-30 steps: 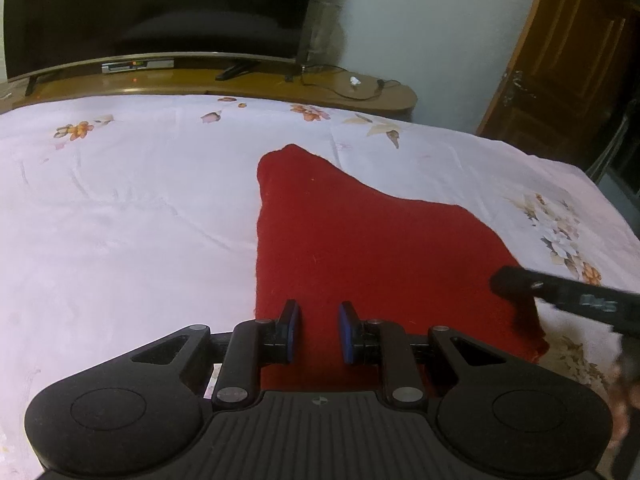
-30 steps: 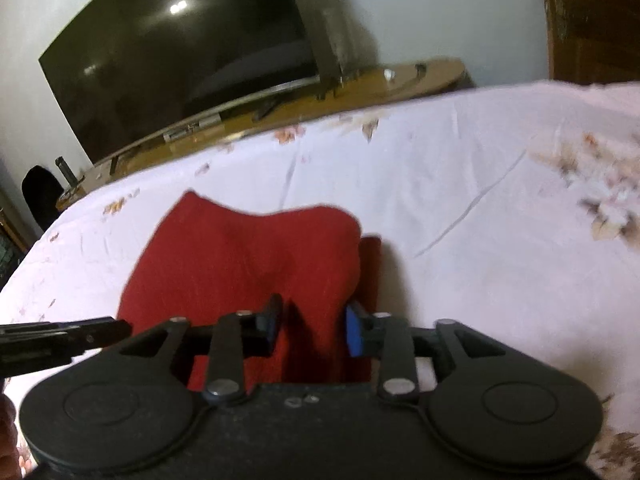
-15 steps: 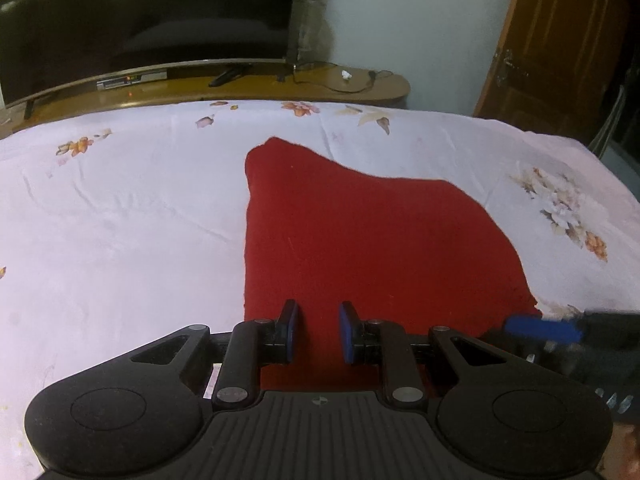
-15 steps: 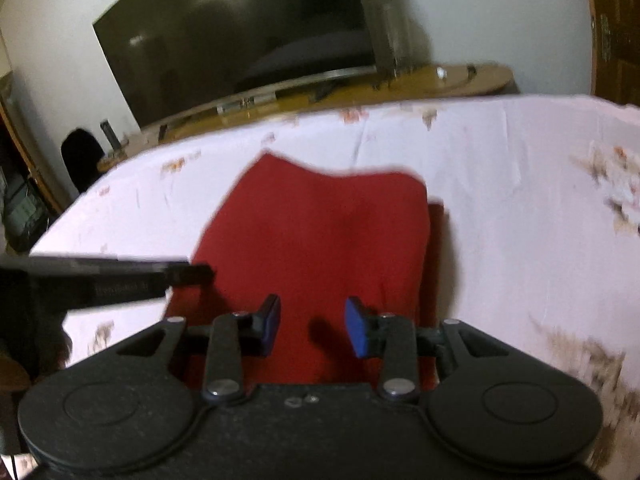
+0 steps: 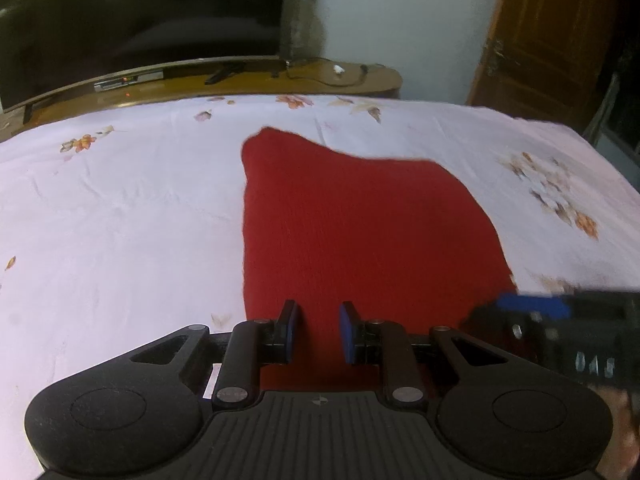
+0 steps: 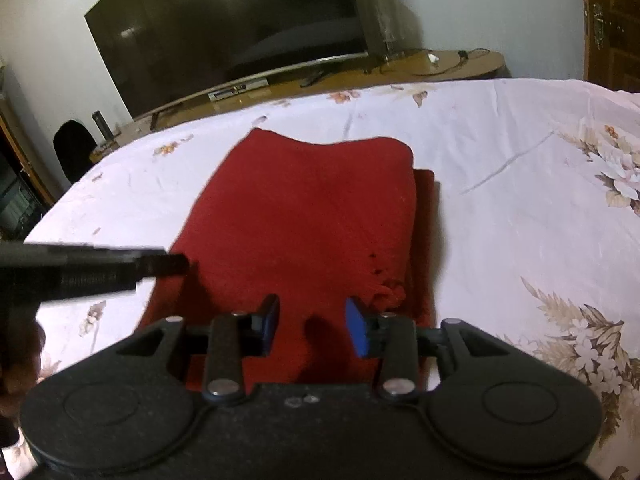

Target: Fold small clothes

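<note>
One fold apparently completed on red garment (image 6: pixel 304 216), lying flat mid-bed on floral sheet (image 6: pixel 520 152); left gripper (image 5: pixel 316 332) and right gripper (image 6: pixel 312 324) both narrowly parted, gripping nothing, above near hem; further folding judged outstanding.

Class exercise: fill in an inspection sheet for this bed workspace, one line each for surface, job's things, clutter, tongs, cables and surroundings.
Surface: floral bedsheet, lightly creased.
Job's things: red knitted garment lying flat on the sheet, a lower layer showing along its right edge.
Clutter: nothing seen on the sheet.
Tongs: left tongs and right tongs both over the garment's near edge, pads apart, gripping nothing.
Cables: loose cable on the wooden TV stand.
Surroundings: television, remote control, wooden door.
</note>
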A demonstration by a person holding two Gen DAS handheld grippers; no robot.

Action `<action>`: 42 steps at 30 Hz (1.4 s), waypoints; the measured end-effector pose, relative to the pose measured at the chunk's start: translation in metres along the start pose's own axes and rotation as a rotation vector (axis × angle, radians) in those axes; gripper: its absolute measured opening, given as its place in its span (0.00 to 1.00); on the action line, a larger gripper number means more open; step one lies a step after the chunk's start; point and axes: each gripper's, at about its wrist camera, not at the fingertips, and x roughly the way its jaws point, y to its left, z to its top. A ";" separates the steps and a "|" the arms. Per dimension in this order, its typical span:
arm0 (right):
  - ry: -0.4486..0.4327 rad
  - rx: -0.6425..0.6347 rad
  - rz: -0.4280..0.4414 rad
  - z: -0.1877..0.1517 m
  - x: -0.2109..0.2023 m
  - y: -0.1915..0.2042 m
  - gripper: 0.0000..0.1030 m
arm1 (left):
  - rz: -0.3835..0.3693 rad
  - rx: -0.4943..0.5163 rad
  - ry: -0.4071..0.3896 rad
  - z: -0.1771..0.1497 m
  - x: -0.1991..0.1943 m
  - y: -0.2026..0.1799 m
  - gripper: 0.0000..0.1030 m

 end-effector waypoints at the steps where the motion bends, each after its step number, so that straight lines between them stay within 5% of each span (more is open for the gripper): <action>1: -0.003 -0.003 0.005 -0.001 -0.001 0.002 0.36 | -0.001 0.010 0.013 -0.006 0.000 -0.002 0.21; 13: 0.071 -0.008 -0.030 -0.016 0.017 -0.006 0.37 | -0.010 -0.007 0.056 -0.021 0.008 0.000 0.21; 21: -0.033 -0.022 -0.006 0.009 -0.003 -0.004 0.40 | -0.015 -0.016 -0.022 0.021 0.002 0.010 0.21; 30: -0.108 -0.034 -0.040 0.052 0.019 -0.009 0.42 | -0.001 -0.014 -0.039 0.070 0.047 0.013 0.21; 39: -0.111 -0.056 -0.062 0.081 0.062 -0.014 0.42 | 0.022 -0.058 -0.040 0.097 0.091 0.027 0.21; 42: -0.029 -0.094 -0.128 0.078 0.092 -0.019 0.40 | 0.000 -0.093 -0.003 0.097 0.111 0.033 0.23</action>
